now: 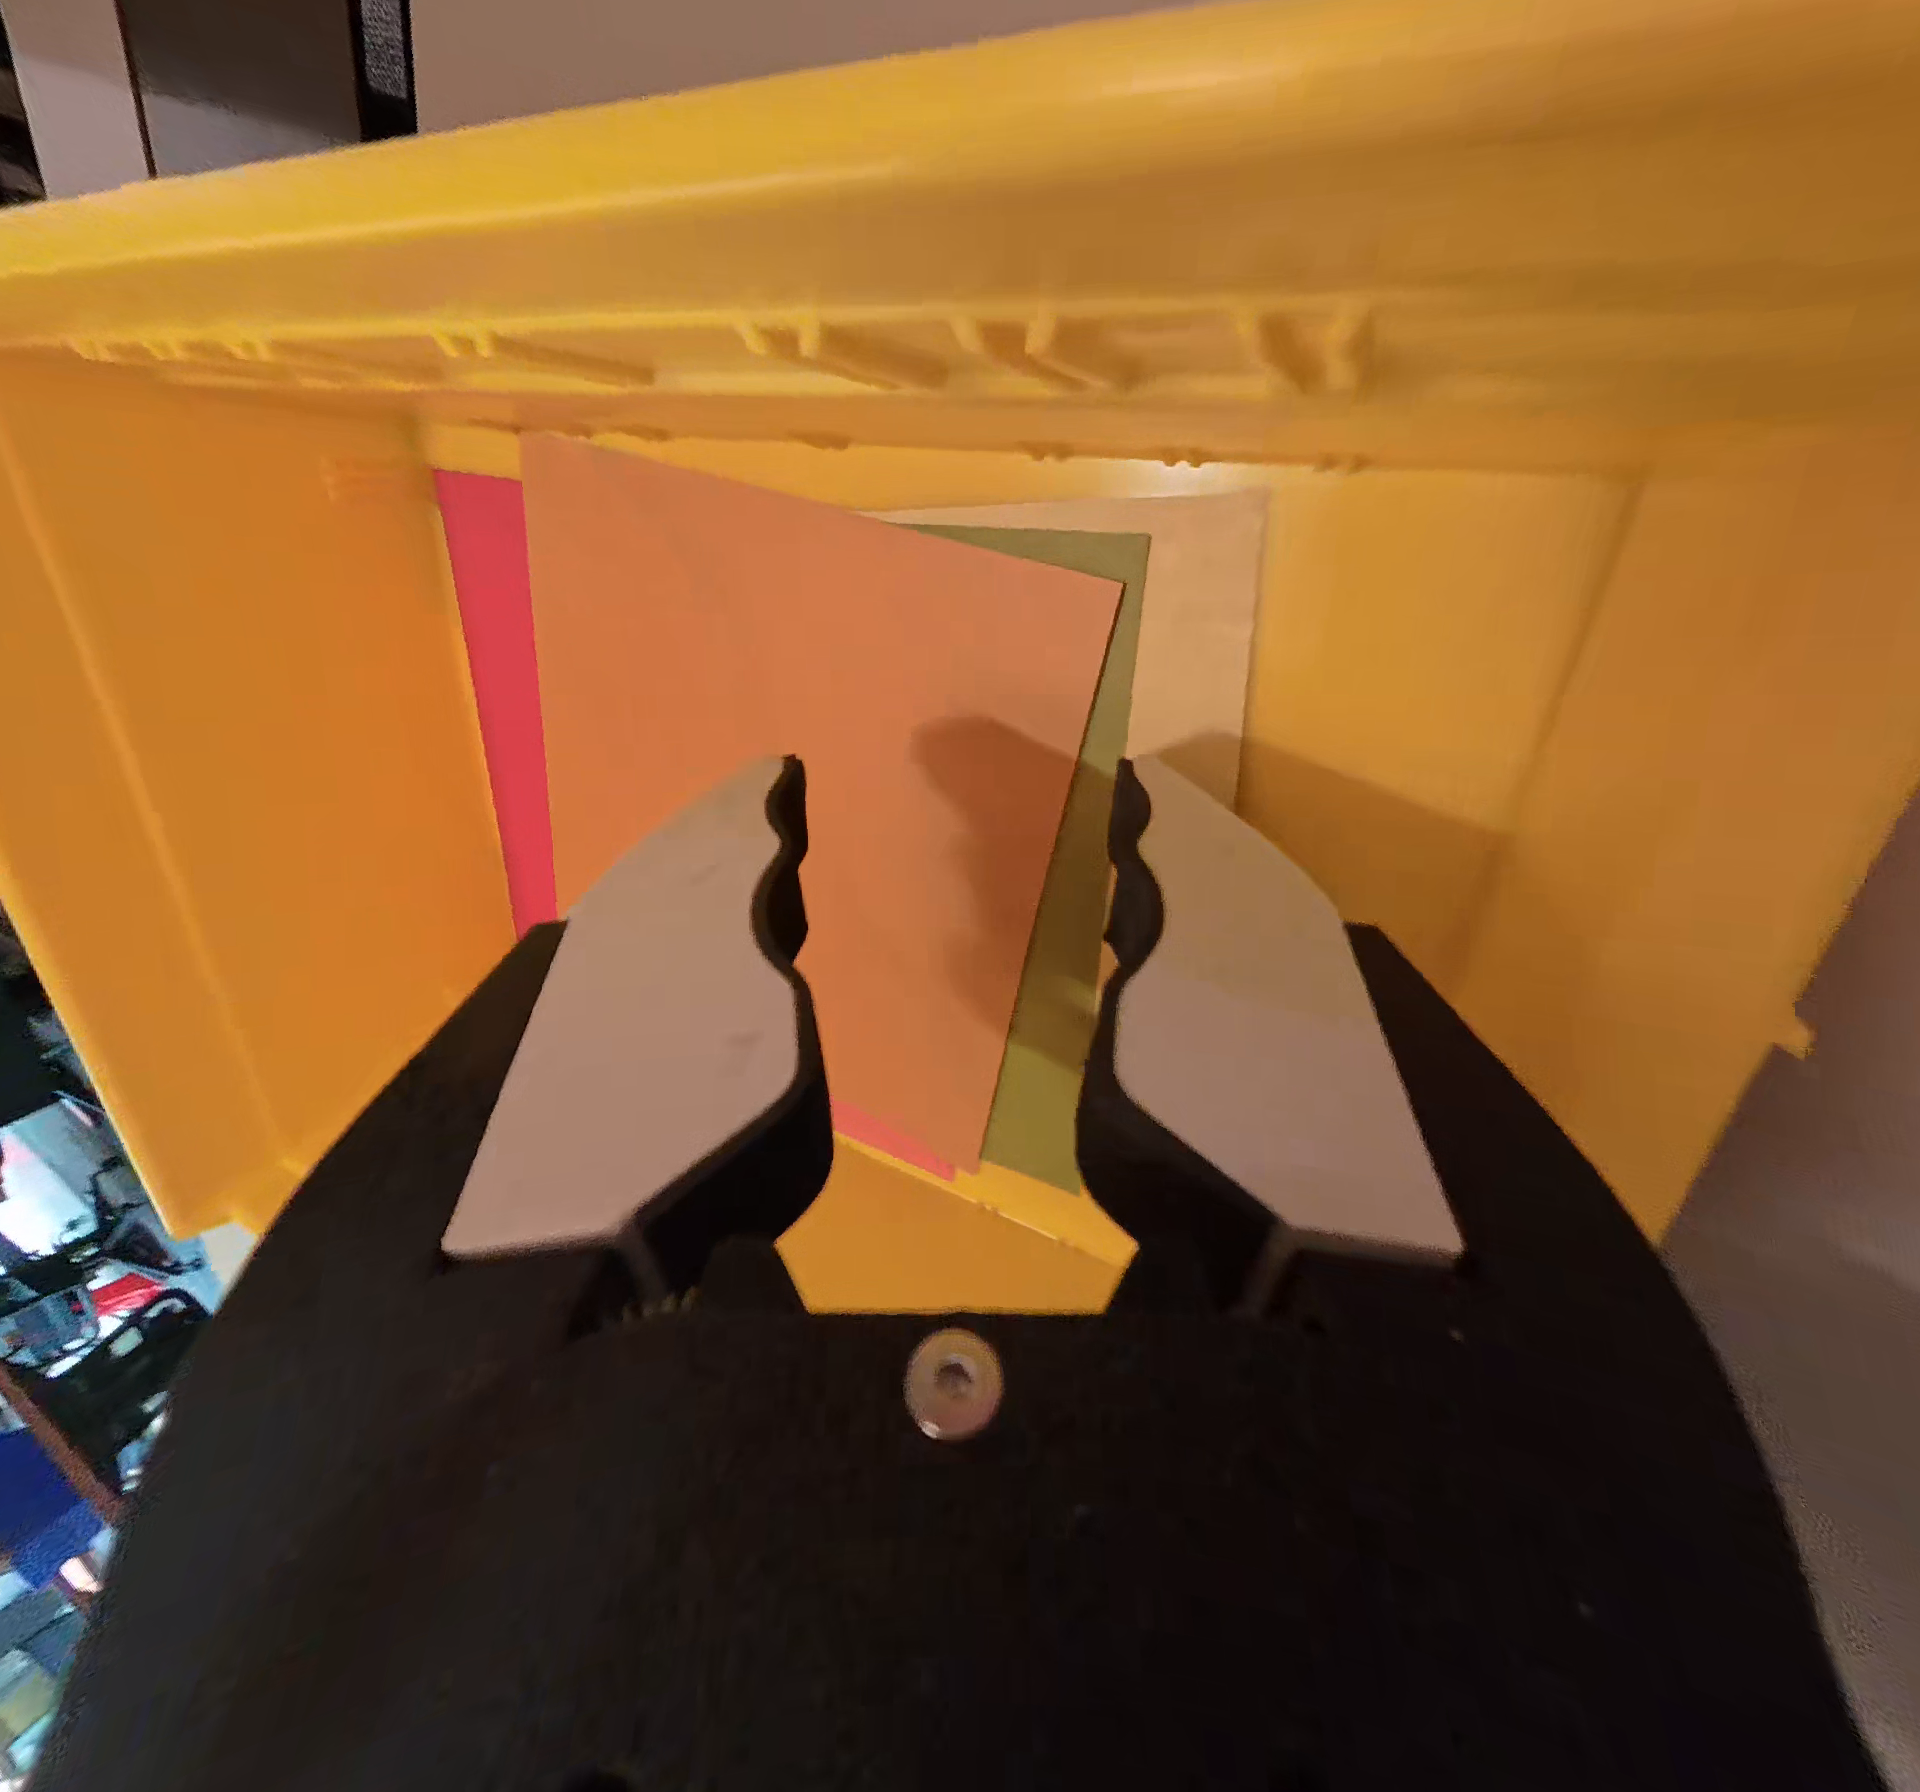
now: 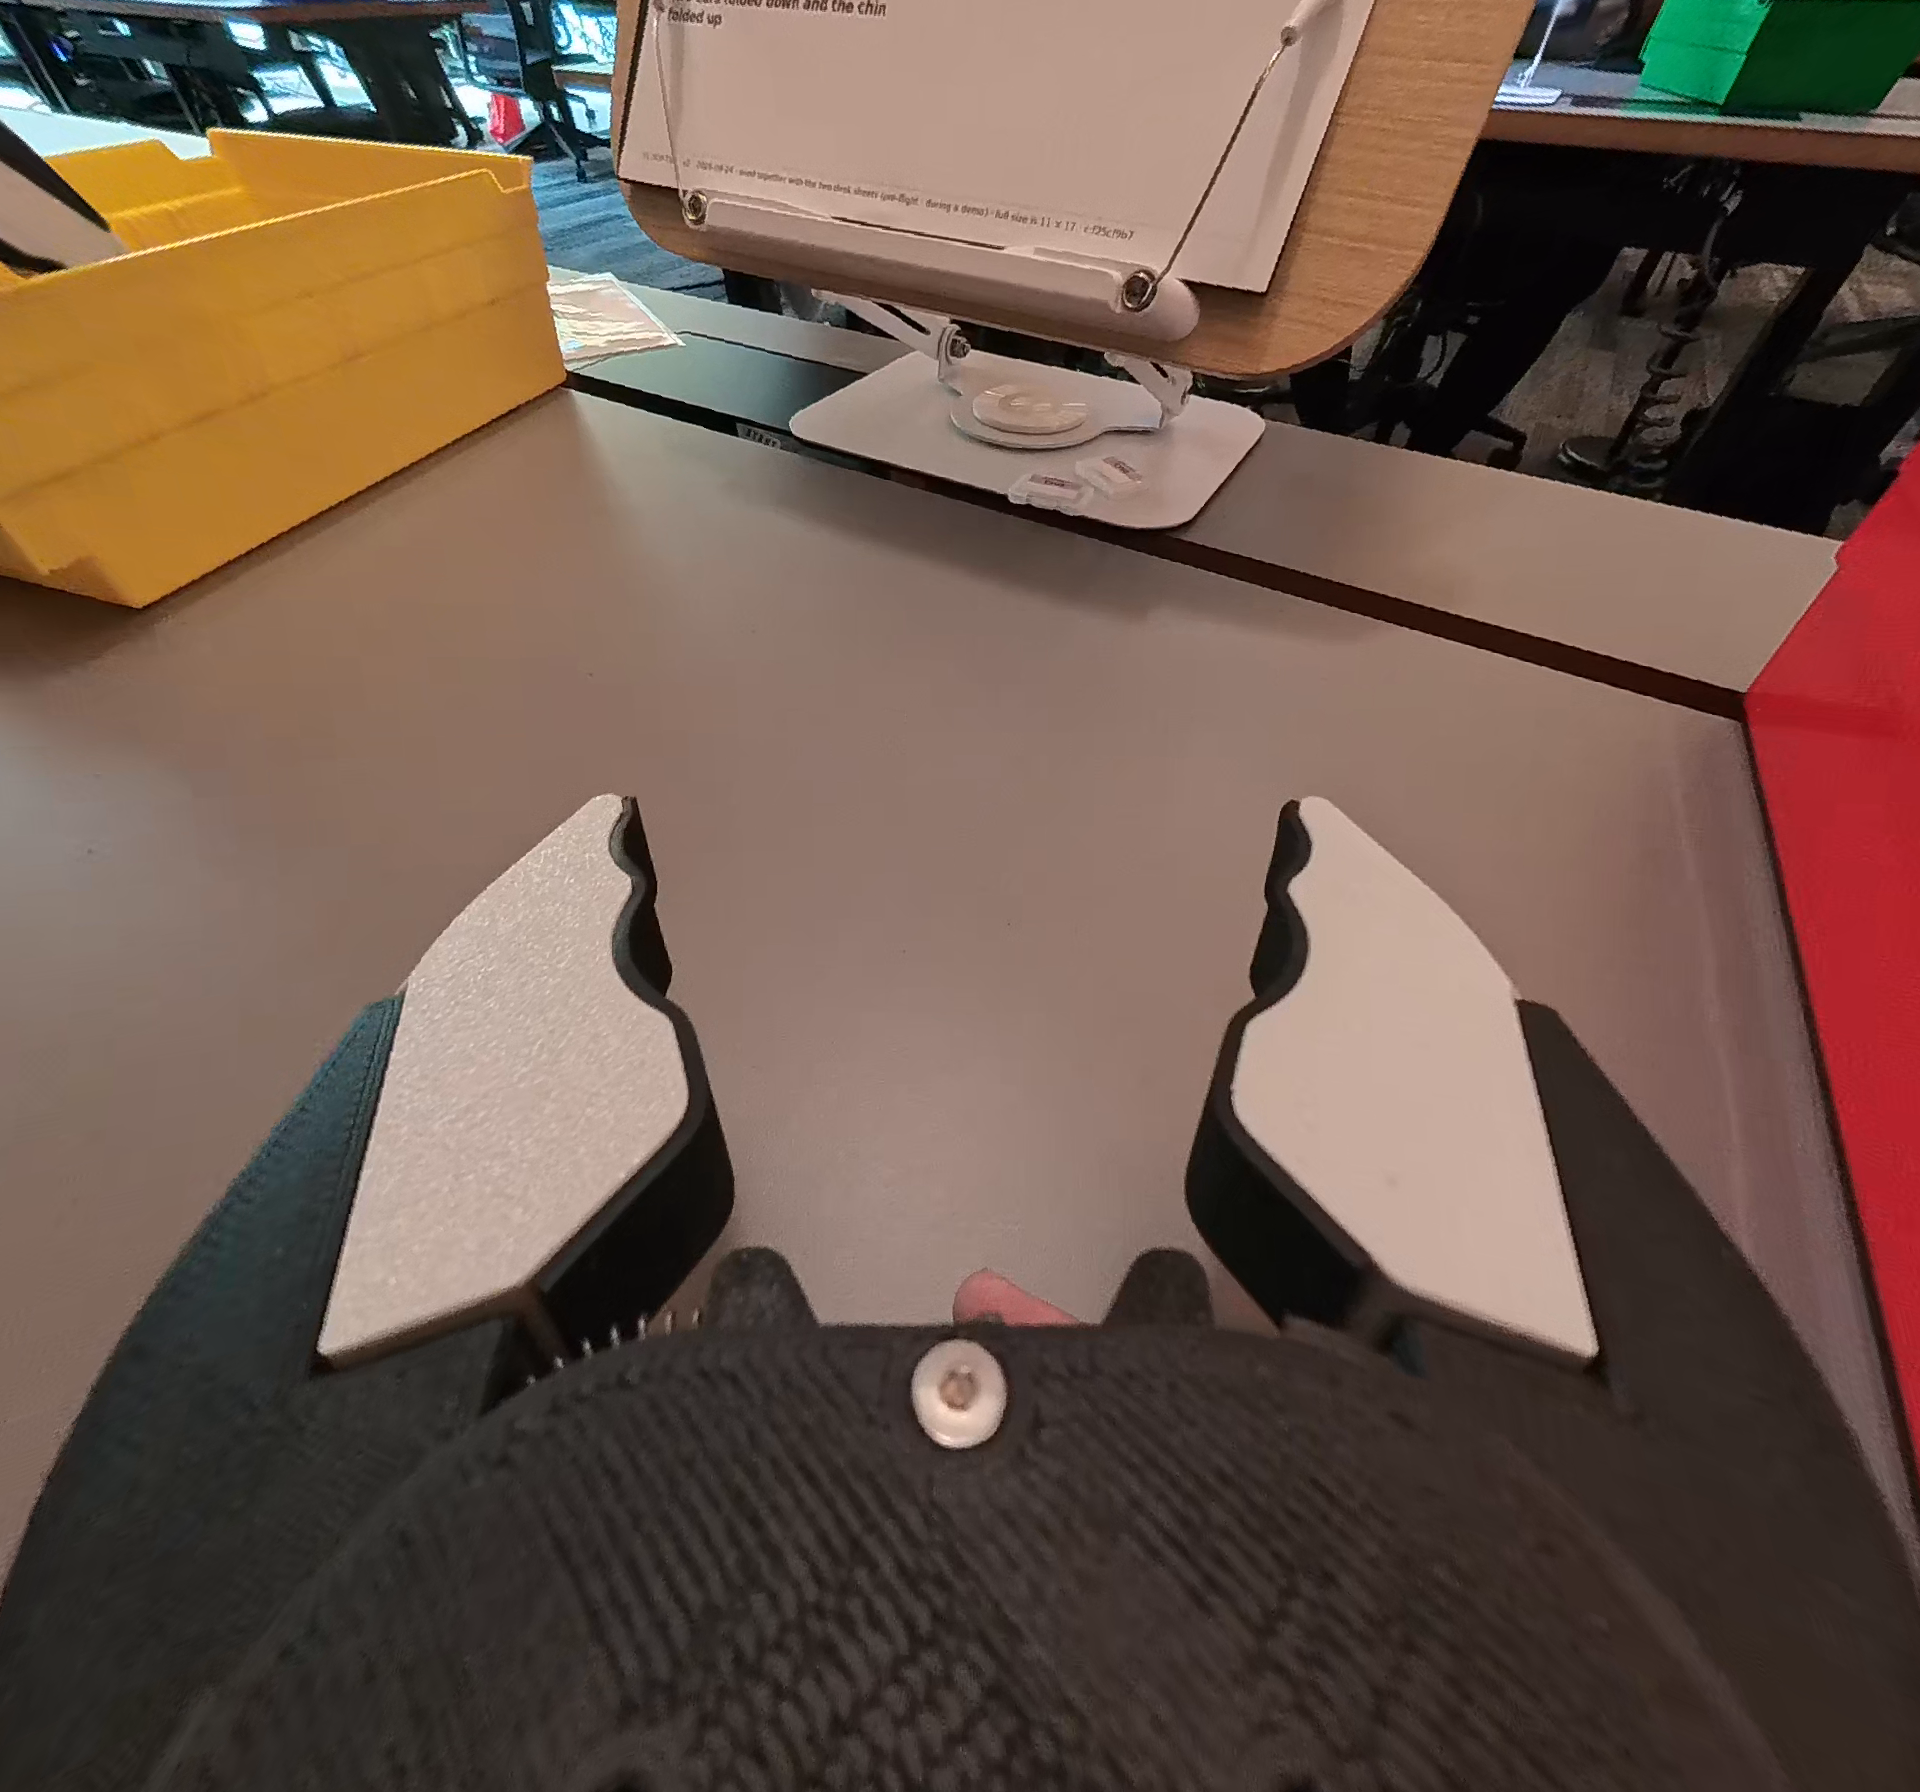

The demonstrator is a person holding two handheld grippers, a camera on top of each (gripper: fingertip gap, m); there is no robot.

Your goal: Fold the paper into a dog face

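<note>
Left tongs (image 1: 956,776) are reaching into the yellow bin (image 1: 935,215), pads partly apart and not clamped on anything. Paper sheets are standing on edge inside the bin: an orange sheet (image 1: 790,703) in front, a pink sheet (image 1: 488,662) behind it on the left, an olive-green sheet (image 1: 1112,662) and a cream sheet (image 1: 1205,620) behind it on the right. The orange sheet's lower part is sitting between the two fingers; its right edge is lying short of the right pad, with green sheet showing in that gap. The left pad (image 1: 787,859) is lying against or just beside the orange face; contact can't be confirmed. Finger shadow is falling on the orange sheet.

Right tongs (image 2: 961,807) are hanging wide open over the bare grey tabletop (image 2: 935,682), nothing between the pads. A fingertip (image 2: 997,1297) is showing just behind the tongs' base.

From the right wrist view the yellow bin (image 2: 270,371) is sitting on the tabletop's far left. A wooden document stand (image 2: 1340,215) holding a white instruction sheet (image 2: 1039,80) is standing at the far edge, centre, on a white base plate (image 2: 1195,464). A red bin (image 2: 1849,807) is showing at the right edge. A green bin (image 2: 1777,43) is sitting on another table in the background.
</note>
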